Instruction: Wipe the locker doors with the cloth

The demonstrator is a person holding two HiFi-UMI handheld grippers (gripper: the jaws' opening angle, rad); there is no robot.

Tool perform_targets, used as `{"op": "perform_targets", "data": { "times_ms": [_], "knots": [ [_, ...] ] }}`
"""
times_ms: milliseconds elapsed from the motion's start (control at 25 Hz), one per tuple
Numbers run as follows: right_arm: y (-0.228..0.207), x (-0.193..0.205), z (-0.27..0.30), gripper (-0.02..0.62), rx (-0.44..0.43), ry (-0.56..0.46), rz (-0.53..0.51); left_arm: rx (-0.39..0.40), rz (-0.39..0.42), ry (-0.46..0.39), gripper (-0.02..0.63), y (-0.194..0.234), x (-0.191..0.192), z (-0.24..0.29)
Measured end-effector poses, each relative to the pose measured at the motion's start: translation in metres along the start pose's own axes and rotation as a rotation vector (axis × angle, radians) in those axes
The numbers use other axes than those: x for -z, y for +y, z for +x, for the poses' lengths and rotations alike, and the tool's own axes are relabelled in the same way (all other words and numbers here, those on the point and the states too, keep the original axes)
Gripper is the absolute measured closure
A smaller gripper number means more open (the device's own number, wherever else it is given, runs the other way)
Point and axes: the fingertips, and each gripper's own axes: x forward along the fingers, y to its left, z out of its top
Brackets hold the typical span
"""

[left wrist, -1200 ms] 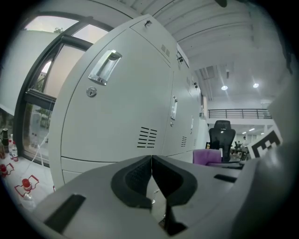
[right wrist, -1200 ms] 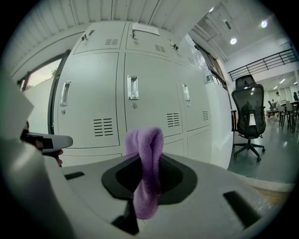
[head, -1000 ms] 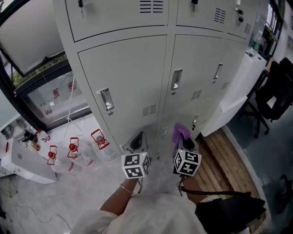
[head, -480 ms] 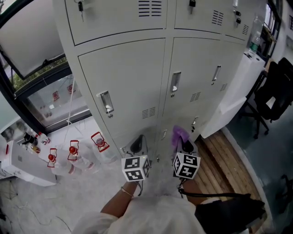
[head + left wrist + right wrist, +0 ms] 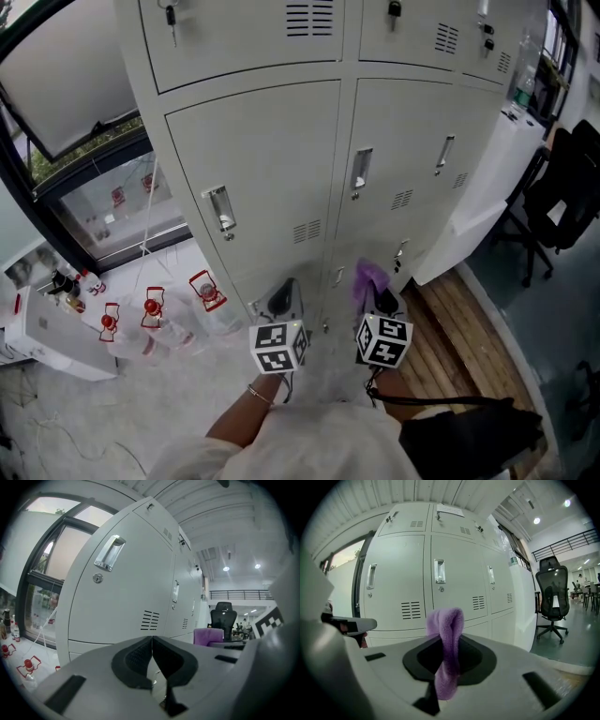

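The pale grey metal locker doors point(image 5: 272, 178) are standing unobstructed ahead, with a black office chair point(image 5: 562, 197) well apart at the right and red-capped clear bottles point(image 5: 150, 314) crowding the floor at the left. Both claws are staying low, as before. The right claw point(image 5: 449, 656) is clenching the purple fleece cloth point(image 5: 446, 634) near the doors, while the left claw point(image 5: 151, 646) is pinching together, empty.

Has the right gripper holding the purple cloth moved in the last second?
No. The right gripper and its cloth sit equally far below the middle locker handle; only the camera shifted slightly.
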Motion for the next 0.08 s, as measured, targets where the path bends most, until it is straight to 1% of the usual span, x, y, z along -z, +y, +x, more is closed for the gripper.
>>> {"op": "perform_targets", "data": {
  "times_ms": [80],
  "knots": [
    [-0.0002, 0.0006, -0.0012, 0.545, -0.002, 0.003, 0.005, -0.003, -0.002, 0.001, 0.598, -0.0001, 0.0008, -0.0017]
  ]
}}
